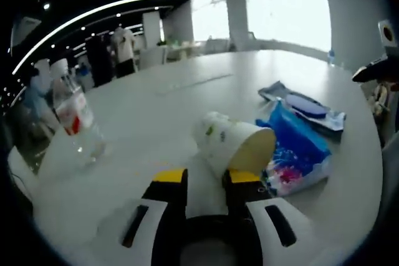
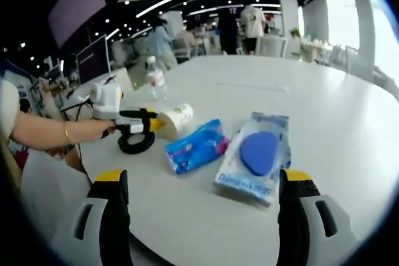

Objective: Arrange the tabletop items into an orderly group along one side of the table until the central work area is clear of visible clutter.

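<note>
A white paper cup lies on its side on the white table. My left gripper is open right in front of it; its right fingertip sits at the cup's rim, and bare table shows between the jaws. A blue soft packet lies just right of the cup. Beyond it is a flat wipes pack with a blue lid. A clear water bottle stands upright to the left. My right gripper hangs wide open over the near table edge, holding nothing.
A person's hand with a bracelet holds the left gripper at the table's left edge. Several people and more tables stand far behind. The wide far half of the table is bare, and bright windows line the back.
</note>
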